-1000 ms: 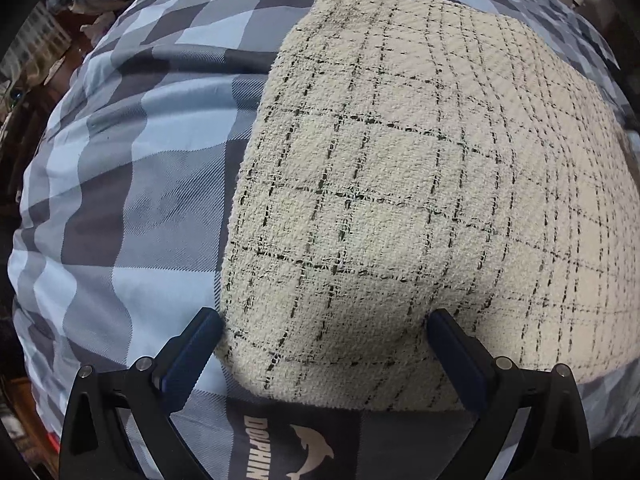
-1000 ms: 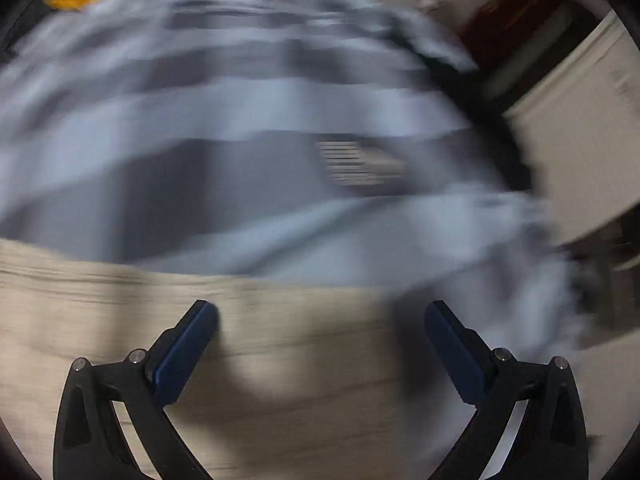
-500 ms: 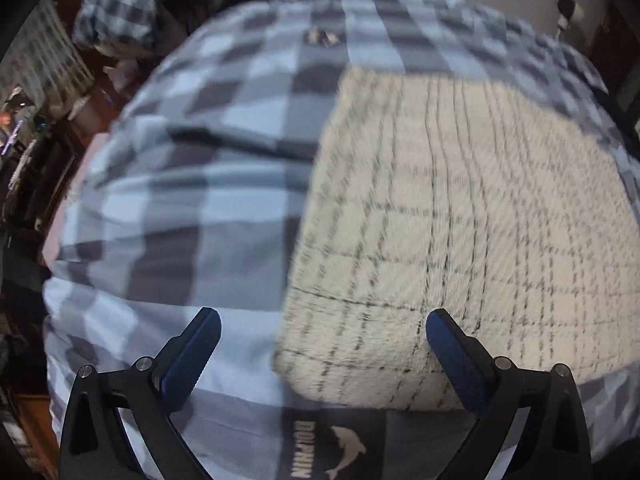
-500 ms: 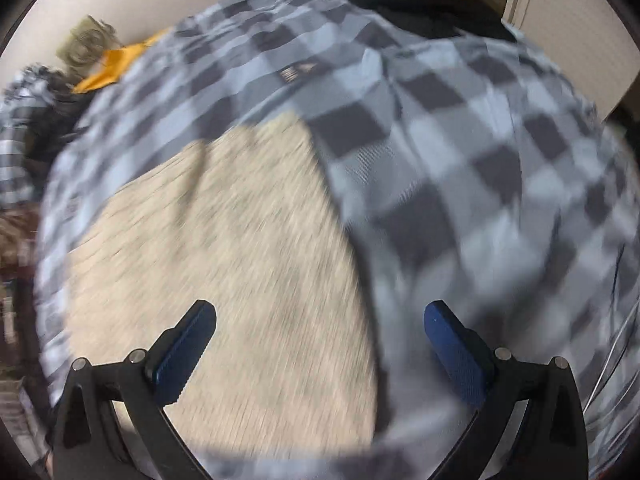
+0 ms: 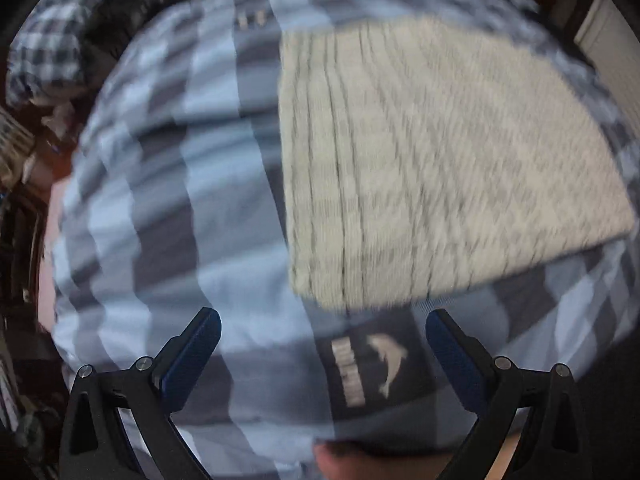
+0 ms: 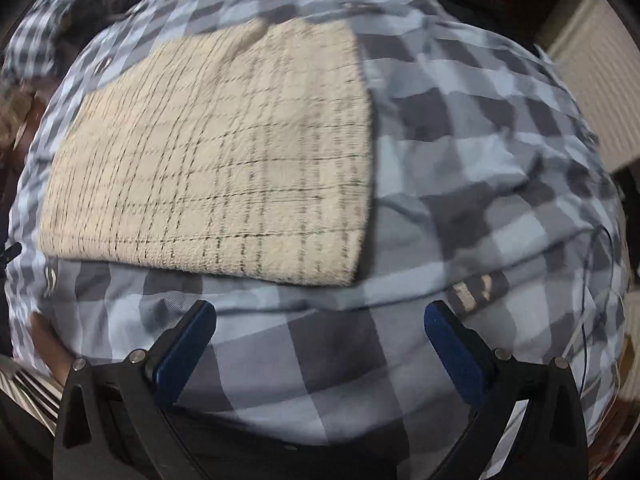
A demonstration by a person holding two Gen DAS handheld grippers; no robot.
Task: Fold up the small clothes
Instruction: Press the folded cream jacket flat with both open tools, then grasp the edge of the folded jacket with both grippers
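As both grippers have drawn back: left gripper (image 5: 323, 334) open, empty; right gripper (image 6: 320, 328) likewise; cloth (image 6: 216, 160) folded flat on bedspread (image 6: 480, 160); fold likely complete.

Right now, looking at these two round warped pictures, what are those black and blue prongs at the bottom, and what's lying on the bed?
Each picture comes from a fisheye camera mounted on a hand-held gripper, one per hand, looking forward along its two blue-padded fingers. The left gripper and right gripper are both open and hold nothing. On the blue-grey checked bedcover lies a cream checked garment, flat and neatly rectangular, apart from both grippers. The left view is blurred.
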